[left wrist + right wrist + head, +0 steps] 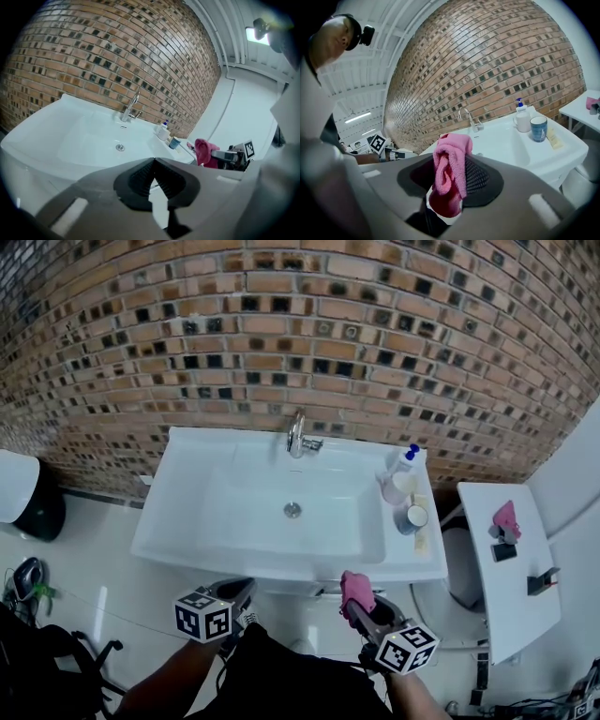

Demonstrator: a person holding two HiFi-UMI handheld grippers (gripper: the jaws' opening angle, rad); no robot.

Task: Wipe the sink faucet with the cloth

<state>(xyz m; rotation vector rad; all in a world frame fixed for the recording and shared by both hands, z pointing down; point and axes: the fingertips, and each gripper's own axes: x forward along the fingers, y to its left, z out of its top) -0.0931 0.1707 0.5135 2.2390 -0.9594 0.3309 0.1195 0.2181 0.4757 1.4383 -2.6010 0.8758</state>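
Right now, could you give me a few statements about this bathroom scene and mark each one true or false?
1. The right claw grips a pink terry cloth. True.
2. The left claw holds a sponge. False: it is shut and empty.
3. The cloth touches the curved chrome faucet. False: it is held in front of the white ceramic sink, well short of the faucet.
4. A blue mug stands on the sink's right ledge. True.
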